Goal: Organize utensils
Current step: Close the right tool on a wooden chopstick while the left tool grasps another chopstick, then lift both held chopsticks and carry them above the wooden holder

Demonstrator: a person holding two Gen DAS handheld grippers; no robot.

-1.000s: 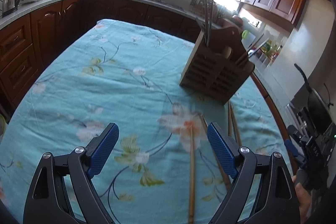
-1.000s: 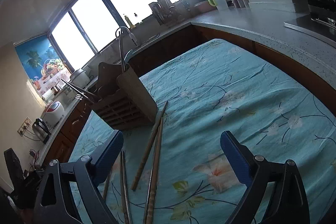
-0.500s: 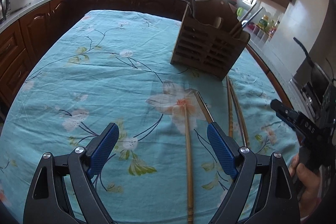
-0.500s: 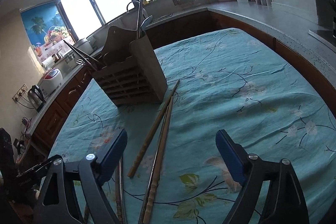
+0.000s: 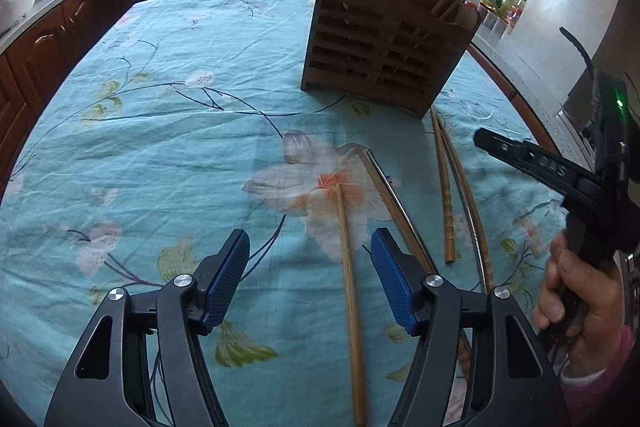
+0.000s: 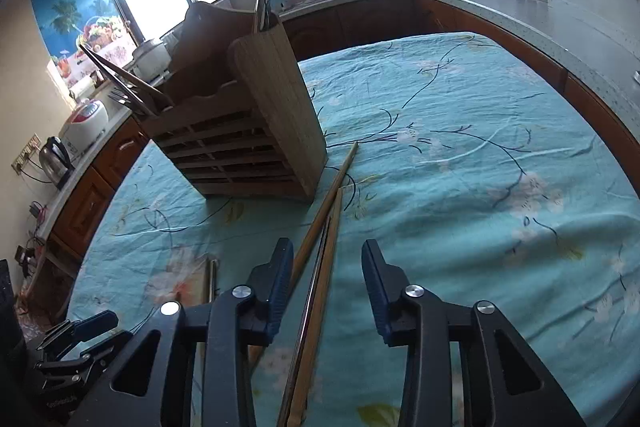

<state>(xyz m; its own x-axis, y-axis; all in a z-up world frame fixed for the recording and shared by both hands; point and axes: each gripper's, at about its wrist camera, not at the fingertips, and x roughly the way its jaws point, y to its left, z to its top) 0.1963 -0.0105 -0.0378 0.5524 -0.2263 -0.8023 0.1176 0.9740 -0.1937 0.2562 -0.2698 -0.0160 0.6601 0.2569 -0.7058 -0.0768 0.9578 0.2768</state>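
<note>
In the lower middle of both views, several long thin chopsticks [image 5: 350, 287] of smooth wood and metal lie loose on the wrinkled flowered cloth [image 5: 160, 147], a few already upright in the slatted wooden holder [image 5: 384, 43] above, while the left gripper [image 5: 310, 277] and the right gripper [image 6: 326, 285] are closing, jaws apart, gripping nothing yet.
</note>
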